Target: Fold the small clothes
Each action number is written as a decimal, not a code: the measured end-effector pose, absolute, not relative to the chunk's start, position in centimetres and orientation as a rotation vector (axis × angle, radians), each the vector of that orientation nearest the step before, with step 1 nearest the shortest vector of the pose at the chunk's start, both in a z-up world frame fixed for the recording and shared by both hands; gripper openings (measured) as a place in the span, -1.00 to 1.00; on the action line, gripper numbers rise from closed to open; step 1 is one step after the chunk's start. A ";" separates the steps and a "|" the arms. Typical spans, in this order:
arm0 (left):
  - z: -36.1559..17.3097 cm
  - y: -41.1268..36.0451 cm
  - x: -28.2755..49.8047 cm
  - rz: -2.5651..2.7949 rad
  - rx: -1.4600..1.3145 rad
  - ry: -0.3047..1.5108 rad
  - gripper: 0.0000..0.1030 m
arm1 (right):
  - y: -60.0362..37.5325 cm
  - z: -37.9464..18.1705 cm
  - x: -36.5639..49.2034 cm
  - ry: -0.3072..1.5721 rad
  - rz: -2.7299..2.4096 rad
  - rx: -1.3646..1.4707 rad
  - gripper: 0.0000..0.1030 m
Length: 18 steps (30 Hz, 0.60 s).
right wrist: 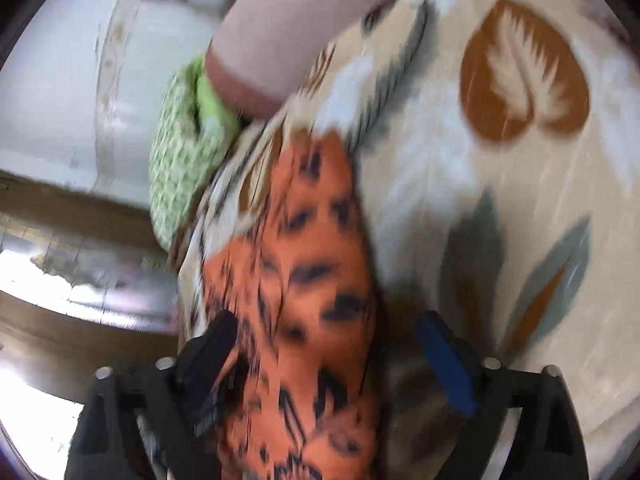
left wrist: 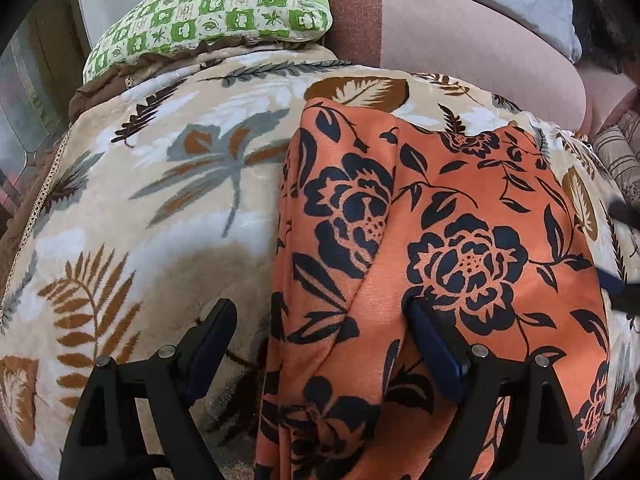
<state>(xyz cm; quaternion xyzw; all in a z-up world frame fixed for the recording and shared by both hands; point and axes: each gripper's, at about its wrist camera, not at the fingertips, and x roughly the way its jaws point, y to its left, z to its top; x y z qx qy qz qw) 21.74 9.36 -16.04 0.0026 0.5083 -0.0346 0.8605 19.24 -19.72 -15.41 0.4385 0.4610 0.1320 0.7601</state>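
Observation:
An orange garment [left wrist: 460, 248] with a black flower print lies partly folded on a beige leaf-print blanket [left wrist: 168, 184]. My left gripper [left wrist: 320, 312] is open over the garment's left edge; its right finger [left wrist: 436, 344] rests on the cloth, its left finger [left wrist: 212, 336] is over the blanket. My right gripper [right wrist: 324, 336] is open with the garment [right wrist: 312, 264] lying between its fingers. That view is blurred. The right gripper's tips also show at the right edge of the left wrist view [left wrist: 624, 248].
A green and white checked pillow [left wrist: 216, 12] lies at the back left, also seen in the right wrist view [right wrist: 180, 168]. A pink bolster [left wrist: 460, 40] lies behind the blanket. Striped fabric [left wrist: 620, 152] sits at the far right. The bed edge drops off at left.

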 end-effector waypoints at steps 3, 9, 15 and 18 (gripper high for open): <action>-16.1 9.6 21.8 -0.076 -0.011 1.075 0.72 | -18.9 -16.7 22.7 1.057 0.327 0.965 0.83; -16.1 9.8 21.9 -0.086 -0.023 1.073 0.73 | -17.6 -15.9 23.7 1.040 0.305 0.882 -0.33; -16.2 9.8 21.8 -0.088 -0.033 1.073 0.74 | -17.9 -16.8 22.6 1.076 0.250 0.868 0.12; -16.1 9.9 21.8 -0.083 -0.044 1.081 0.74 | -17.5 -13.7 21.1 1.022 0.191 0.753 0.37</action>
